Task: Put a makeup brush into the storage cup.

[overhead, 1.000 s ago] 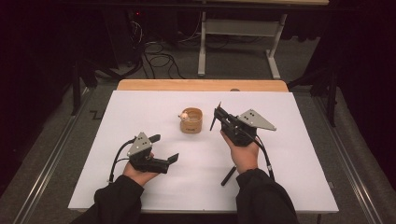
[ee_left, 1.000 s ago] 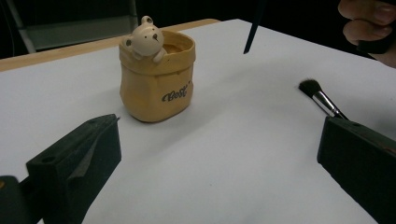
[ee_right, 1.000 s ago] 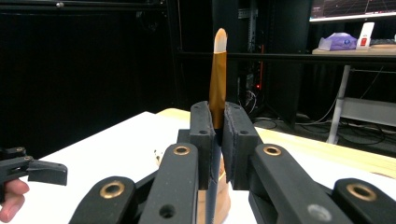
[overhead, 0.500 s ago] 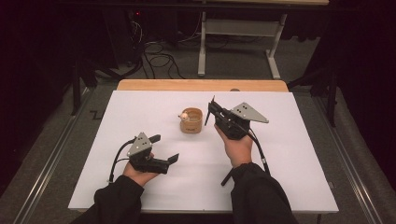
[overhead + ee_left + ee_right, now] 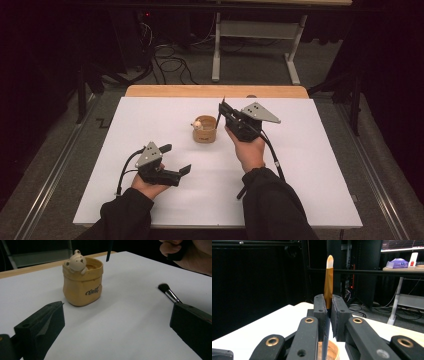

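Brush point(image 5: 328, 277), gold-ferruled and pale-tipped, stands upright, clamped in the right hand-held gripper point(image 5: 327, 312).

white table point(image 5: 320, 165) lies open all round — only the bear pot point(image 5: 205, 131) and black brush point(image 5: 169, 293) stand in the way.

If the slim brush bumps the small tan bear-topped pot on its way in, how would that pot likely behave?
The small tan bear-topped pot looks glazed and rigid, so it would probably slide on the smooth white table rather than deform. It is squat with a broad base, so tipping seems unlikely. The slim brush, clamped upright in the right gripper, looks light; a nudge should barely move it.
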`<state>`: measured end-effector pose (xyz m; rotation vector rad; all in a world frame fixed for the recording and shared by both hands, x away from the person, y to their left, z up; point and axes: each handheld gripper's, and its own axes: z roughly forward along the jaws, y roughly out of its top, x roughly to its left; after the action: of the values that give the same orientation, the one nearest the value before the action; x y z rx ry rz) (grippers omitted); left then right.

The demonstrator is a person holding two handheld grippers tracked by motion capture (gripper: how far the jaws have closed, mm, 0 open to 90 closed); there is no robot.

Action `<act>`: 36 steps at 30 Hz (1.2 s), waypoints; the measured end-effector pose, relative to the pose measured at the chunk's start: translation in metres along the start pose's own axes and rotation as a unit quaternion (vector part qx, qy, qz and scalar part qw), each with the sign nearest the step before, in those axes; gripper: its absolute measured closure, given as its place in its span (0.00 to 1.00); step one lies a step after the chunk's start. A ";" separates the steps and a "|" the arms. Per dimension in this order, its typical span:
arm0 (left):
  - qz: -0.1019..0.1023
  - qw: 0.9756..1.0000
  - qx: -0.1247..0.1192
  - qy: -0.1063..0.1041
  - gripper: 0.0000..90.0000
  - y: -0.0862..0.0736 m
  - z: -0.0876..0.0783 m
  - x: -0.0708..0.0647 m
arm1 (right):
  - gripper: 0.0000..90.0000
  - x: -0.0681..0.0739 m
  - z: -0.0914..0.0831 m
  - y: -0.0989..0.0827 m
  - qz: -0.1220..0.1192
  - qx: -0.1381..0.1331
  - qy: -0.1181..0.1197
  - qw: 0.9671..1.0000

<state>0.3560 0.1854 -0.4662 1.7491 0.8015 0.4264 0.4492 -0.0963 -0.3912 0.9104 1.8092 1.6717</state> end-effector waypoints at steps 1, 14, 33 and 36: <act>0.000 1.000 0.000 0.000 0.00 0.000 0.000 0.000 | 0.94 0.000 0.001 0.000 -0.001 0.001 -0.001 1.000; 0.001 1.000 -0.003 -0.001 0.00 0.000 -0.001 -0.001 | 0.94 0.001 0.018 0.004 0.005 0.006 0.000 1.000; 0.001 1.000 -0.006 -0.001 0.01 0.001 -0.002 0.000 | 0.94 -0.003 0.031 -0.011 0.024 0.035 -0.006 0.999; 0.001 1.000 -0.006 -0.001 0.01 0.001 -0.002 -0.001 | 0.94 -0.003 0.033 -0.014 0.022 0.041 -0.004 0.999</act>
<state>0.3548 0.1861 -0.4651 1.7388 0.7945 0.4301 0.4737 -0.0772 -0.4086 0.9978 1.8766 1.6274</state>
